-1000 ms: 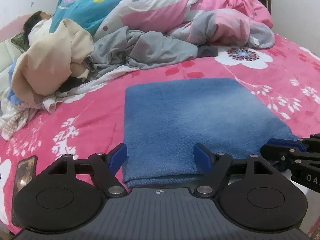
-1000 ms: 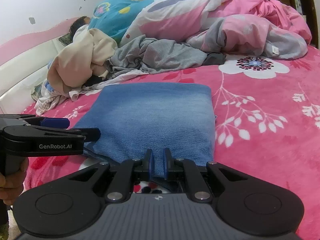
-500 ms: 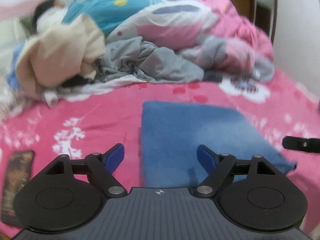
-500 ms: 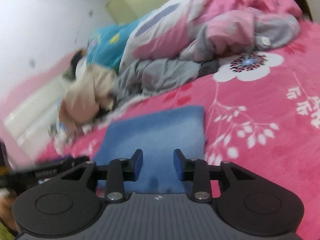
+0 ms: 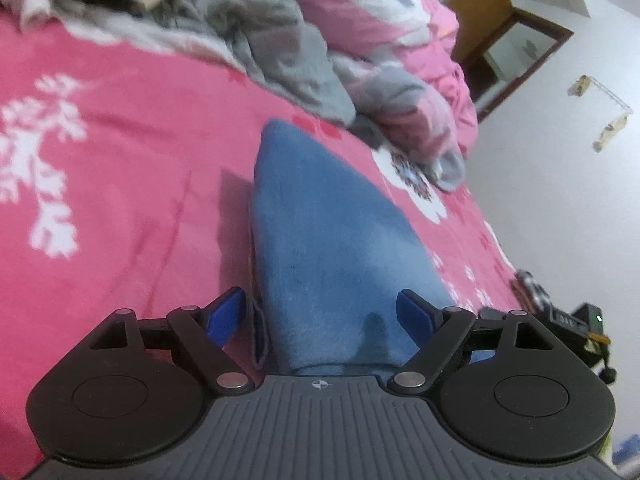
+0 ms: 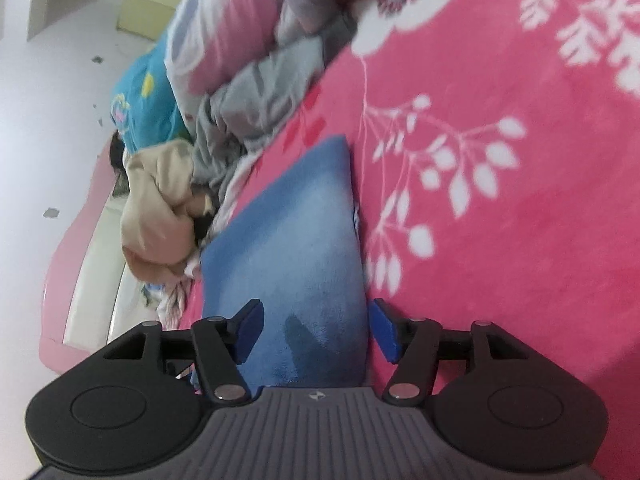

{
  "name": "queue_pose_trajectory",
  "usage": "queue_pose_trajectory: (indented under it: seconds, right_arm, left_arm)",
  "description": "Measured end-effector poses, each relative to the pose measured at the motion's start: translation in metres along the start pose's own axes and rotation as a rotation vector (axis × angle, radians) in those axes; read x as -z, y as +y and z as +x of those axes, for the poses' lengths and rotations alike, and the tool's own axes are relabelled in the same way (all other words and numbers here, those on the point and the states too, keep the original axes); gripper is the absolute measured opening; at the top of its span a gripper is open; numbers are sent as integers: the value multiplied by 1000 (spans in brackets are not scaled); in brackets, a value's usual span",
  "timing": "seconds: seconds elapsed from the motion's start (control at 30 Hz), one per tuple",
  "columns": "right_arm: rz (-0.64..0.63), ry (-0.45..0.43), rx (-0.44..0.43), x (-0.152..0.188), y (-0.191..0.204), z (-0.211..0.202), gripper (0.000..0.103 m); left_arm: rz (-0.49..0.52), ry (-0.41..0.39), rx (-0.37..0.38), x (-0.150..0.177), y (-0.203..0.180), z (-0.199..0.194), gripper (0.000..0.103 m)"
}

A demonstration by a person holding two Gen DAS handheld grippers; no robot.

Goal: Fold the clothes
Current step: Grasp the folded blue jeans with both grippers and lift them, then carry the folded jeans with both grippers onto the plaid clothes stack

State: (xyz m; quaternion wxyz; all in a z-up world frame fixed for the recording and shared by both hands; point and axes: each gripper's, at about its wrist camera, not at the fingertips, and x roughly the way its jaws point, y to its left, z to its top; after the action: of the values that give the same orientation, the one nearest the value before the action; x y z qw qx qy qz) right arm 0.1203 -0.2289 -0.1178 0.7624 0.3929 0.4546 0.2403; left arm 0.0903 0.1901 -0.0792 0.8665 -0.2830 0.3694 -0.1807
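both claws, now spread wide and empty, tilted over folded blue garment (image 5: pixel 332 240) on pink floral bedspread (image 5: pixel 100 200).

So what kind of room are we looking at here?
Most likely a bedroom at home. A pink floral bedspread covers a bed, a bunched pink quilt lies at its far side, and loose clothes are heaped beside a folded blue garment.

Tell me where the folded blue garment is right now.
The folded blue garment lies on the pink floral bedspread, in the centre of both wrist views just ahead of the open fingers, with the grey clothes pile beyond its far end.
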Motion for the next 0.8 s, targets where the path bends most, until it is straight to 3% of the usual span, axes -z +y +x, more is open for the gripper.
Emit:
queue_pose_trajectory:
  seconds: [0.17,0.63,0.8]
  right_arm:
    - [-28,76,29,-8,7,19,62]
    - [81,206,-57,-43,-4,62,63]
    - [83,238,-86,-54,-1,83,64]
  left_arm:
    - [-29,35,60,-5,9,15,91]
    - [-17,169,114,-36,15,50,91]
    - [2,169,108,-37,11,55,99]
